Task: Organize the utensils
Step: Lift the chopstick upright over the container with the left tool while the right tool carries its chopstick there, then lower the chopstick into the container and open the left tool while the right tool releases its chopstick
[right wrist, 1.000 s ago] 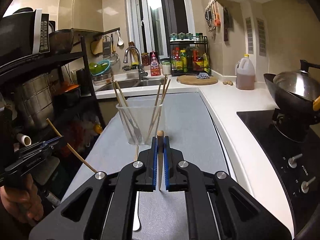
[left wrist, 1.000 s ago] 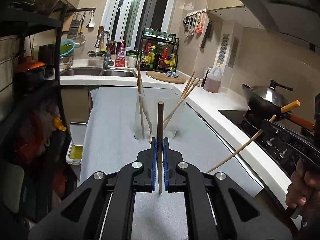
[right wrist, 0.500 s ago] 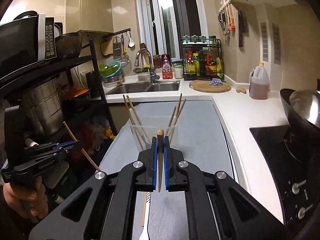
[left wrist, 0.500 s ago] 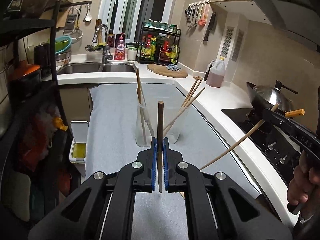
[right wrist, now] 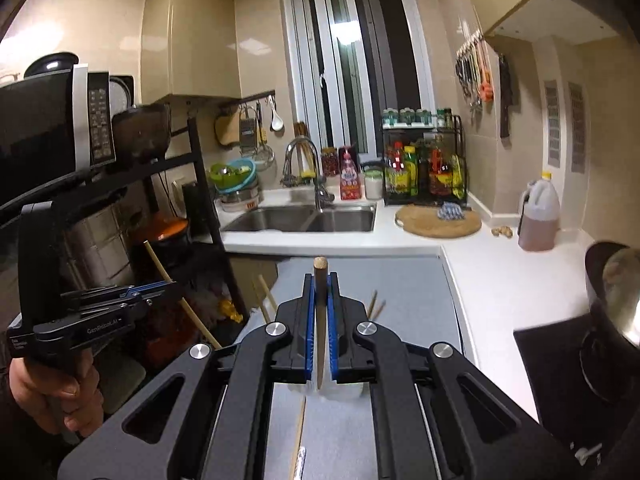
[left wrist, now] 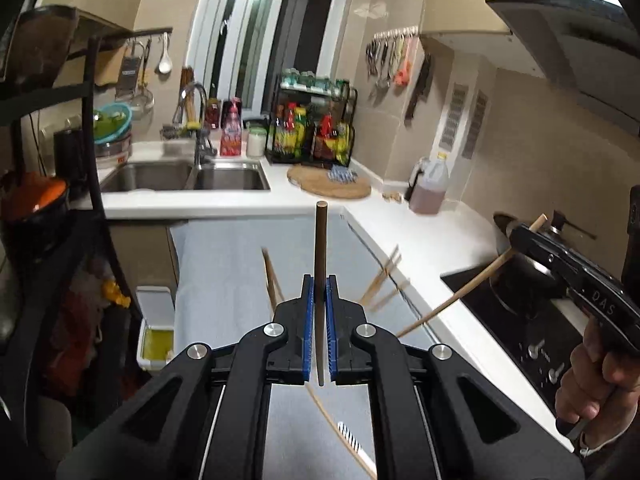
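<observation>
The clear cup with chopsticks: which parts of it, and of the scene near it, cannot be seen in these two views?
- Clear cup: both views, body hidden behind the gripper; only a pale base shows in the right wrist view.
- Chopsticks in the cup: left wrist view, motion-blurred; count unclear.
- Striped utensil: left wrist view, ends hidden by the gripper frame.
- Wok: right wrist view, cut off by the edge.

Double steel sink (right wrist: 304, 218) at frame centre, faucet (right wrist: 304, 168) behind it. Black spice rack (right wrist: 424, 168) right of the sink; round wooden board (right wrist: 438, 222) in front of the rack. Brown-liquid jug (right wrist: 538, 216) on the white counter (right wrist: 480, 272) far right. Microwave (right wrist: 48, 128) upper left on a black shelf. Wok (right wrist: 612, 292) at right edge. White bin (left wrist: 156, 328) lower left, on the floor.
</observation>
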`<state>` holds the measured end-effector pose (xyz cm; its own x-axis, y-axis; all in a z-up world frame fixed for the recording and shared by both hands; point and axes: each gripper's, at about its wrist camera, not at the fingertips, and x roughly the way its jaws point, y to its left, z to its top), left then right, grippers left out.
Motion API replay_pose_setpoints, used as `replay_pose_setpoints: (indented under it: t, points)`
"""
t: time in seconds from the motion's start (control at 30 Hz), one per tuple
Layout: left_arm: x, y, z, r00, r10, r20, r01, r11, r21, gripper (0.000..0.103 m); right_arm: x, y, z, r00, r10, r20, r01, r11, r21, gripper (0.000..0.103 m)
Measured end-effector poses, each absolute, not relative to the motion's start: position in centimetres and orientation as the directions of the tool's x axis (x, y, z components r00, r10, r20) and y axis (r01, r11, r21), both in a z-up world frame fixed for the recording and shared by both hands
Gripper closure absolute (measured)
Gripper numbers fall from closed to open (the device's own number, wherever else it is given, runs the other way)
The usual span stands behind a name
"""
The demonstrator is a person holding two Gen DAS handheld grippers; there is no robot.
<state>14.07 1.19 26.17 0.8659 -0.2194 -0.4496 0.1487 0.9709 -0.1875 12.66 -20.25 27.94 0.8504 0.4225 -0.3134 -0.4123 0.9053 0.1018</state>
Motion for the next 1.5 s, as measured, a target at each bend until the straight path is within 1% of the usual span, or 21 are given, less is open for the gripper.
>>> replay_pose_setpoints:
  t: [0.13, 0.23, 0.33, 0.37, 0.47, 0.63, 0.83, 0.87, 0.9, 0.93, 0.97, 1.0, 1.03, 1.1, 1.23, 1.4, 1.5]
  points:
    - [15.8, 1.1, 28.3, 0.907, -0.200, -0.371, 0.140, 0.973, -0.183, 0.097, 14.2, -19.5, 30.0, 0.869, 0.431, -0.242, -0.419, 0.902, 0.100, 0.097]
    - [17.6, 0.7, 28.0, 0.912, -0.195, -0.361, 0.134, 0.973, -0.188, 0.097, 15.9, -18.8, 29.6, 0.877, 0.420, -0.235, -0.410, 0.907, 0.091, 0.097]
    - [19.9, 0.4, 26.1, 0.905, -0.174, -0.388, 0.115, 0.978, -0.172, 0.097, 18.2, -18.2, 27.5, 0.874, 0.411, -0.260, -0.399, 0.912, 0.097, 0.097]
    - [21.0, 0.2, 24.9, 0.895, -0.173, -0.412, 0.110, 0.979, -0.171, 0.097, 18.7, -18.1, 26.9, 0.875, 0.406, -0.265, -0.395, 0.914, 0.094, 0.097]
    - [22.6, 0.5, 22.5, 0.873, -0.180, -0.453, 0.105, 0.977, -0.186, 0.097, 20.6, -18.0, 24.8, 0.861, 0.413, -0.297, -0.393, 0.911, 0.125, 0.097]
    - [24.4, 0.2, 19.4, 0.842, -0.194, -0.504, 0.113, 0.976, -0.186, 0.097, 22.6, -17.2, 22.3, 0.854, 0.403, -0.329, -0.388, 0.915, 0.113, 0.097]
    - [25.2, -0.2, 17.5, 0.820, -0.207, -0.533, 0.126, 0.975, -0.185, 0.097, 24.4, -16.3, 19.6, 0.830, 0.411, -0.377, -0.394, 0.911, 0.126, 0.097]
    - [25.2, -0.4, 17.4, 0.817, -0.210, -0.538, 0.131, 0.975, -0.181, 0.097, 24.6, -16.1, 19.2, 0.825, 0.410, -0.389, -0.395, 0.911, 0.121, 0.095]
    - [25.2, -0.5, 17.4, 0.815, -0.209, -0.541, 0.134, 0.975, -0.175, 0.096, 24.7, -15.9, 19.0, 0.823, 0.401, -0.403, -0.391, 0.914, 0.111, 0.094]
    - [24.9, -0.5, 17.7, 0.821, -0.201, -0.534, 0.132, 0.977, -0.165, 0.095, 24.7, -15.8, 18.8, 0.823, 0.386, -0.416, -0.381, 0.919, 0.100, 0.088]
    - [24.5, -0.5, 18.0, 0.830, -0.195, -0.522, 0.129, 0.979, -0.159, 0.088, 24.6, -15.9, 18.8, 0.823, 0.382, -0.419, -0.377, 0.921, 0.099, 0.082]
    - [24.0, -0.4, 18.6, 0.842, -0.190, -0.505, 0.128, 0.980, -0.155, 0.075, 24.5, -16.1, 18.9, 0.825, 0.381, -0.418, -0.375, 0.922, 0.100, 0.081]
    - [23.4, -0.2, 19.1, 0.854, -0.187, -0.486, 0.127, 0.980, -0.153, 0.071, 24.0, -16.4, 19.1, 0.832, 0.371, -0.412, -0.367, 0.926, 0.093, 0.081]
    - [22.1, 0.1, 20.2, 0.876, -0.172, -0.451, 0.118, 0.982, -0.145, 0.069, 23.3, -16.6, 19.5, 0.846, 0.351, -0.402, -0.351, 0.933, 0.075, 0.079]
    - [19.0, 0.4, 21.8, 0.902, -0.153, -0.403, 0.101, 0.984, -0.146, 0.069, 20.8, -17.3, 20.4, 0.872, 0.314, -0.377, -0.321, 0.946, 0.046, 0.078]
    - [15.3, 0.6, 22.0, 0.913, -0.133, -0.386, 0.081, 0.986, -0.148, 0.069, 17.3, -18.6, 21.3, 0.892, 0.293, -0.345, -0.298, 0.954, 0.041, 0.078]
    - [12.5, 0.7, 21.0, 0.911, -0.119, -0.395, 0.064, 0.987, -0.151, 0.069, 13.9, -19.4, 21.0, 0.902, 0.289, -0.321, -0.291, 0.956, 0.043, 0.078]
